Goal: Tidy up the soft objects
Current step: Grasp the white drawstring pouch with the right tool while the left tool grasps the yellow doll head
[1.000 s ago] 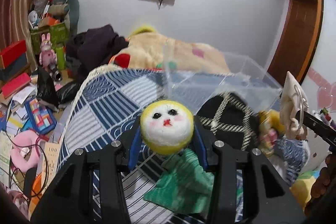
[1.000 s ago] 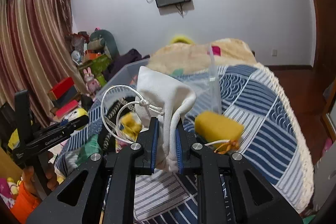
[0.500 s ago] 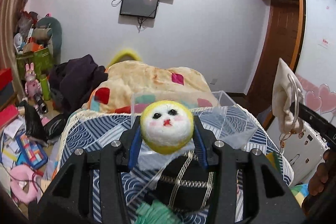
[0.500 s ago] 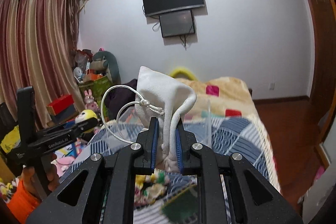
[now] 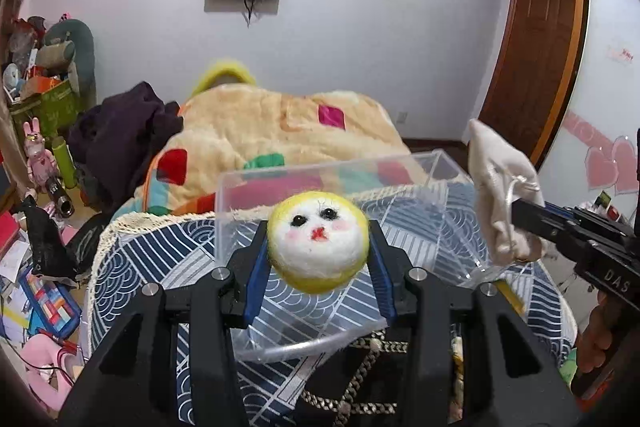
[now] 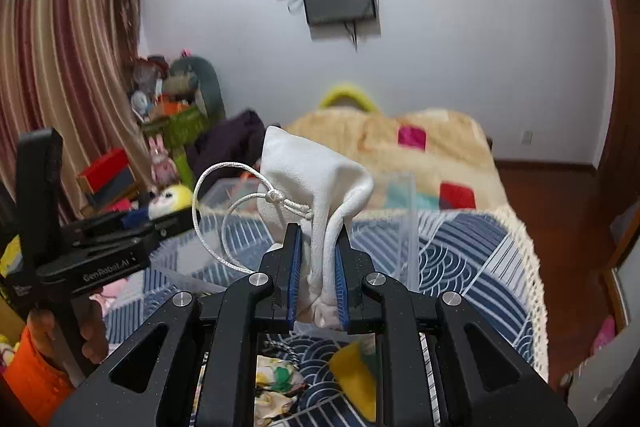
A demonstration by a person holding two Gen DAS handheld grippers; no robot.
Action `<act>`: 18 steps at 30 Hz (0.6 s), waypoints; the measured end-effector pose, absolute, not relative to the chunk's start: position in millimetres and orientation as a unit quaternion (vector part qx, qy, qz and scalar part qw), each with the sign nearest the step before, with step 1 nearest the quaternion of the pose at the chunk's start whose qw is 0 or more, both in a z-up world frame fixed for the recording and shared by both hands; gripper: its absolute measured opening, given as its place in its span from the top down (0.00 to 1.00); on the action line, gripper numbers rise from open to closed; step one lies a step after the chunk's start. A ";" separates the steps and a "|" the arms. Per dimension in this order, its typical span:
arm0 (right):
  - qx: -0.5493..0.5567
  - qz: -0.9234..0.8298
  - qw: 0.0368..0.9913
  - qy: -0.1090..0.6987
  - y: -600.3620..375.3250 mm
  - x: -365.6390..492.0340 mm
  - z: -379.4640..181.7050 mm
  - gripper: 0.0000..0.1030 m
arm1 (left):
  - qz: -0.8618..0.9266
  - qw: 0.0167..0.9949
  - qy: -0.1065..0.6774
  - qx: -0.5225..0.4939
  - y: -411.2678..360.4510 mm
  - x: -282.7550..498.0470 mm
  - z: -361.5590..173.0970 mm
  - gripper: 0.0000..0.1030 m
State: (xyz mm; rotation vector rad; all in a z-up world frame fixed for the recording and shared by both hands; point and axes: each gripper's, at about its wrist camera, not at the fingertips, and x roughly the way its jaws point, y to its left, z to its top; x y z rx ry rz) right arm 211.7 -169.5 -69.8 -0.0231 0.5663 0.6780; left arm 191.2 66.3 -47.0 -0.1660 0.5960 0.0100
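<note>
The left gripper (image 5: pixel 318 247) pinches a round yellow-and-white felt ball with a face (image 5: pixel 317 240) above the near rim of the clear plastic box (image 5: pixel 304 179) on the blue patterned bedspread (image 5: pixel 160 255). The right gripper (image 6: pixel 316 267) pinches a white drawstring cloth pouch (image 6: pixel 316 179) beside the box's right wall.

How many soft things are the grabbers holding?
2. The left gripper squeezes a yellow face ball; the right gripper pinches a white drawstring pouch. More soft things lie below.
</note>
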 end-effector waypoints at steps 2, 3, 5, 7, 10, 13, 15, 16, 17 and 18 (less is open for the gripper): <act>-0.013 0.325 0.898 0.297 -165.1 220.9 -76.9 0.87 | 0.001 0.947 0.312 -0.079 65.2 202.9 -55.3 0.56; -0.014 0.324 0.896 0.303 -163.8 223.6 -78.8 0.87 | 0.000 0.944 0.321 -0.077 64.2 206.0 -59.2 0.56; -0.024 0.317 0.893 0.318 -159.4 228.9 -83.8 0.87 | -0.005 0.937 0.341 -0.072 61.7 215.3 -68.3 0.56; -0.034 0.315 0.891 0.326 -158.1 231.8 -85.0 0.86 | -0.007 0.933 0.354 -0.066 59.2 220.6 -74.2 0.56; -0.051 0.308 0.889 0.334 -154.6 232.0 -87.6 0.83 | -0.011 0.930 0.363 -0.058 55.4 226.2 -78.7 0.56; -0.052 0.306 0.889 0.338 -156.5 230.0 -88.7 0.65 | -0.011 0.929 0.367 -0.056 53.6 227.3 -79.9 0.53; -0.046 0.308 0.890 0.334 -158.0 229.9 -87.3 0.50 | -0.010 0.928 0.367 -0.058 54.7 227.4 -79.4 0.45; -0.044 0.308 0.892 0.329 -161.6 226.8 -85.2 0.46 | -0.009 0.929 0.365 -0.059 55.2 226.3 -78.3 0.42; -0.042 0.310 0.892 0.326 -164.0 225.0 -83.7 0.46 | -0.008 0.930 0.362 -0.057 54.8 224.3 -76.4 0.39; -0.040 0.312 0.893 0.323 -166.5 224.5 -81.5 0.46 | -0.008 0.932 0.357 -0.054 53.5 222.5 -74.5 0.37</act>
